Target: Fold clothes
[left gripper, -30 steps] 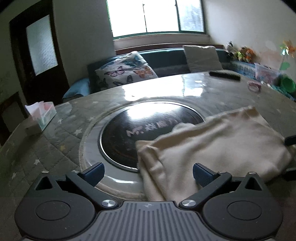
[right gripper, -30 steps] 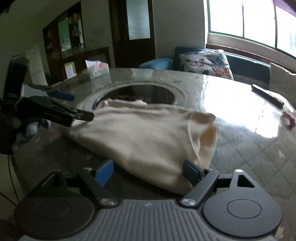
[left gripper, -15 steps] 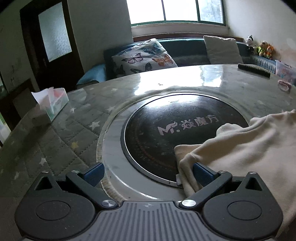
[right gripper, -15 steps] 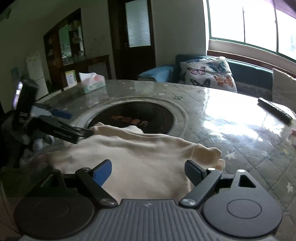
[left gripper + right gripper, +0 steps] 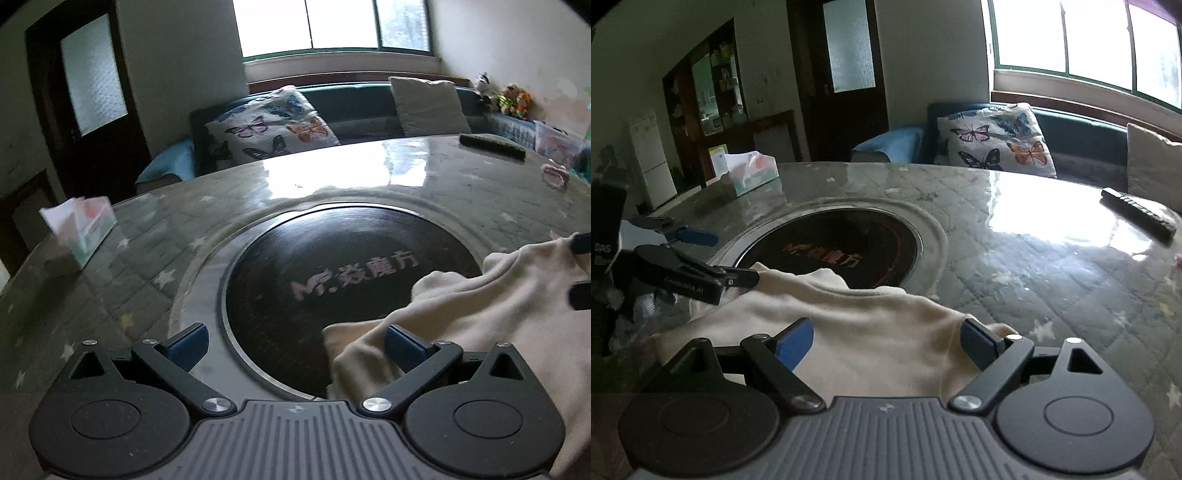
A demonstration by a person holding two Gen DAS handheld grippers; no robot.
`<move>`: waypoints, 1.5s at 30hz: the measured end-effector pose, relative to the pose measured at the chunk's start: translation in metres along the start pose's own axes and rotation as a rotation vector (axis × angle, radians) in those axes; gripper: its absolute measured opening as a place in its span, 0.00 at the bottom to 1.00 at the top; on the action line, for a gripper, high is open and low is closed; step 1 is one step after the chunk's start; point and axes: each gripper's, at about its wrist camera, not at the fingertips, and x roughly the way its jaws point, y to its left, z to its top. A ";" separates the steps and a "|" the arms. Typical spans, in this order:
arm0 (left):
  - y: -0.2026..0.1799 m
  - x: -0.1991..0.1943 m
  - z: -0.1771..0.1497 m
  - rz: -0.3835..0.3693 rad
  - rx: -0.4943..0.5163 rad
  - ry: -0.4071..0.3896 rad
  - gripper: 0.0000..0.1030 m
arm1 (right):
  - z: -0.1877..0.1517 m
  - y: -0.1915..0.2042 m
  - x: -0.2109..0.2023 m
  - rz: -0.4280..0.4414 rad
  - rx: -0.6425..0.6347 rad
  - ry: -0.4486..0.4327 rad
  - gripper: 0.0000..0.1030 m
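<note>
A cream garment point(image 5: 472, 314) lies folded on the round table, over the near right rim of the black disc point(image 5: 332, 266). My left gripper point(image 5: 295, 347) is open; its right fingertip point(image 5: 404, 349) rests at the garment's left corner, and its left fingertip is over the bare rim. From the right wrist the garment point(image 5: 871, 332) spreads under and between the fingers of my right gripper point(image 5: 886, 345), which is open and does not pinch it. The left gripper point(image 5: 720, 256) shows there at the garment's left end. The right gripper point(image 5: 581, 271) peeks in at the left wrist view's edge.
A tissue box point(image 5: 79, 230) stands at the table's left. A dark remote control point(image 5: 1137, 214) and a small pink item point(image 5: 554, 175) lie far right. Behind the table point(image 5: 1052, 258) runs a sofa with a butterfly cushion point(image 5: 273, 127).
My left gripper has slid left, so the garment now sits only at its right finger. My right gripper has drawn back toward the garment's near edge. Both stayed open.
</note>
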 end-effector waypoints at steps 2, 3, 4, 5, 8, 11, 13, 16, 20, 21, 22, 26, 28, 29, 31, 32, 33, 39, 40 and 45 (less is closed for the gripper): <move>-0.004 0.006 0.001 0.006 0.019 0.007 1.00 | -0.001 -0.002 0.010 -0.004 0.012 0.016 0.86; -0.004 0.009 0.001 0.007 0.022 0.014 1.00 | -0.002 -0.004 0.013 -0.006 0.018 0.026 0.86; -0.004 0.012 0.001 0.004 0.019 0.018 1.00 | -0.004 -0.005 0.015 -0.009 0.022 0.035 0.86; -0.003 0.013 0.001 -0.002 0.014 0.020 1.00 | -0.005 -0.005 0.016 -0.012 0.023 0.037 0.86; 0.001 0.011 0.002 -0.004 0.001 0.017 1.00 | -0.003 -0.001 0.011 -0.020 0.007 0.035 0.86; 0.006 0.002 0.000 0.004 -0.008 0.006 1.00 | 0.000 0.010 0.002 -0.021 -0.032 0.019 0.86; 0.009 -0.004 -0.001 0.009 -0.019 0.001 1.00 | 0.002 0.020 -0.005 -0.009 -0.059 0.007 0.86; 0.018 -0.016 -0.003 0.022 -0.040 -0.010 1.00 | 0.003 0.042 -0.012 0.031 -0.104 -0.001 0.86; 0.030 -0.030 -0.007 0.036 -0.080 -0.015 1.00 | -0.001 0.076 -0.012 0.085 -0.192 0.012 0.86; 0.033 -0.033 -0.008 0.038 -0.093 -0.014 1.00 | -0.003 0.085 -0.012 0.094 -0.222 0.015 0.86; 0.036 -0.036 -0.010 0.039 -0.105 -0.014 1.00 | -0.004 0.095 -0.011 0.102 -0.252 0.017 0.86; 0.047 -0.047 -0.016 0.023 -0.168 -0.003 1.00 | -0.010 0.128 -0.003 0.145 -0.349 0.035 0.85; 0.052 -0.049 -0.019 0.005 -0.201 0.011 1.00 | -0.013 0.143 0.002 0.166 -0.390 0.047 0.80; 0.053 -0.050 -0.021 -0.005 -0.217 0.019 1.00 | -0.015 0.152 0.004 0.172 -0.415 0.051 0.80; 0.056 -0.051 -0.024 -0.024 -0.243 0.029 1.00 | -0.019 0.168 0.006 0.182 -0.472 0.052 0.75; 0.057 -0.051 -0.026 -0.034 -0.257 0.034 1.00 | -0.021 0.174 0.007 0.185 -0.494 0.050 0.73; 0.057 -0.052 -0.027 -0.044 -0.271 0.040 1.00 | -0.022 0.181 0.009 0.189 -0.514 0.050 0.70; 0.061 -0.052 -0.031 -0.116 -0.364 0.070 1.00 | -0.029 0.204 0.019 0.167 -0.596 0.058 0.44; 0.061 -0.052 -0.032 -0.128 -0.376 0.074 1.00 | -0.029 0.205 0.021 0.158 -0.599 0.062 0.36; 0.056 -0.054 -0.030 -0.184 -0.418 0.084 1.00 | -0.024 0.197 0.017 0.149 -0.541 0.045 0.18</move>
